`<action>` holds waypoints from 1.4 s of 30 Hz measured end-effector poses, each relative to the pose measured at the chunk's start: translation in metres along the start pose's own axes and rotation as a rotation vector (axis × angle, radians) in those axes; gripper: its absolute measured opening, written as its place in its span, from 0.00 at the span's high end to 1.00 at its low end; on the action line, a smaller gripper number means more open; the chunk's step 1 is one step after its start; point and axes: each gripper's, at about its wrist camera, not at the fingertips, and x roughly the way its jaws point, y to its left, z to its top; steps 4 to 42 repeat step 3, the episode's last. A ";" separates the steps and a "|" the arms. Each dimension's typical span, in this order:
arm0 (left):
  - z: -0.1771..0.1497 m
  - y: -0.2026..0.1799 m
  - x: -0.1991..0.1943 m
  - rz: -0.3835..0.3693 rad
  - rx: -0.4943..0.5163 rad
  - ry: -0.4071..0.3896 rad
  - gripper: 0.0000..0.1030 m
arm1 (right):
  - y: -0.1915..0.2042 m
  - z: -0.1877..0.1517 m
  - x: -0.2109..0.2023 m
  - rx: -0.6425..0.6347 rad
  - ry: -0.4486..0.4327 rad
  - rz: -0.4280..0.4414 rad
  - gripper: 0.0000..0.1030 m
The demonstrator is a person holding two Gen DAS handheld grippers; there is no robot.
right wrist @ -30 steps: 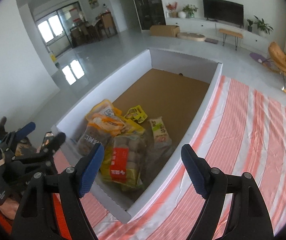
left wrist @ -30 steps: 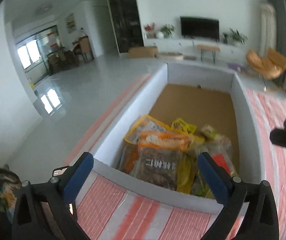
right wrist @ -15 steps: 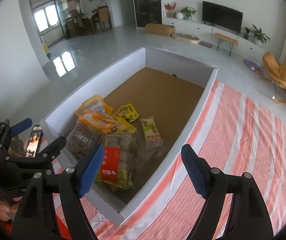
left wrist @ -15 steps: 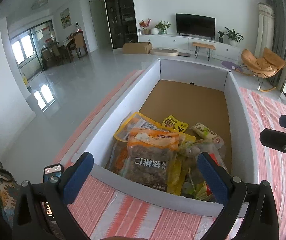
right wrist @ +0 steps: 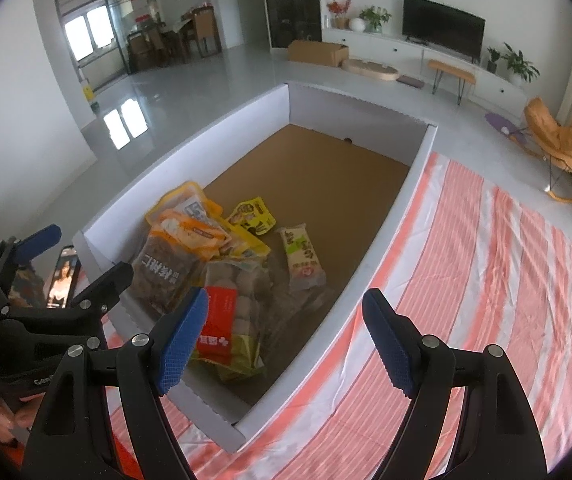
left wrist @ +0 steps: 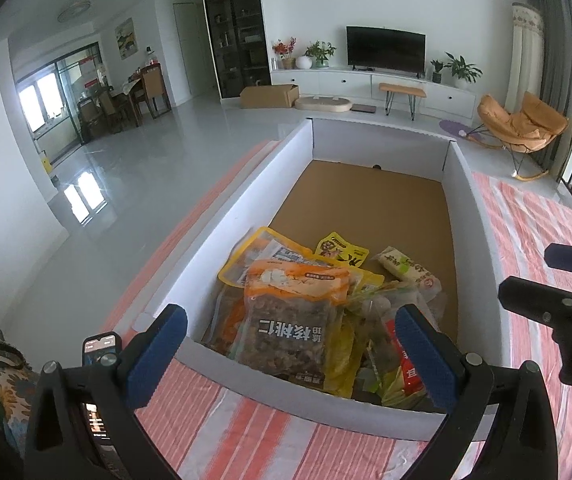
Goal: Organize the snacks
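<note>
A white-walled cardboard box [left wrist: 246, 196] [right wrist: 398, 208] sits on a red-and-white striped cloth. Several snack bags are piled at its near end: a walnut bag with an orange top [left wrist: 290, 320] [right wrist: 170, 268], a yellow-edged bag [left wrist: 262, 252], a small yellow packet [left wrist: 340, 248] [right wrist: 252, 216], a pale wrapped bar [left wrist: 410, 272] [right wrist: 302, 256] and a clear bag with a red label [right wrist: 226, 312]. My left gripper [left wrist: 290, 356] is open and empty above the box's near wall. My right gripper [right wrist: 286, 344] is open and empty over the box's near corner.
The far half of the box floor [left wrist: 370, 196] is bare cardboard. The striped cloth [right wrist: 486, 280] stretches to the right. A phone [right wrist: 62, 276] lies left of the box. The other gripper shows at each view's edge [left wrist: 558, 280] [right wrist: 46, 272].
Both grippers have drawn back and risen slightly, so more of the box and room shows. Both stay open and empty. The snacks have not moved.
</note>
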 end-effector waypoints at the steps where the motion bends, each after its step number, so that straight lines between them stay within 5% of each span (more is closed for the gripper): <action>1: 0.000 -0.001 -0.001 -0.002 0.001 -0.004 0.00 | 0.000 0.000 0.000 0.002 -0.001 0.002 0.20; 42: 0.001 -0.002 -0.002 0.005 0.009 -0.011 0.00 | 0.001 0.001 0.000 0.005 -0.005 0.004 0.20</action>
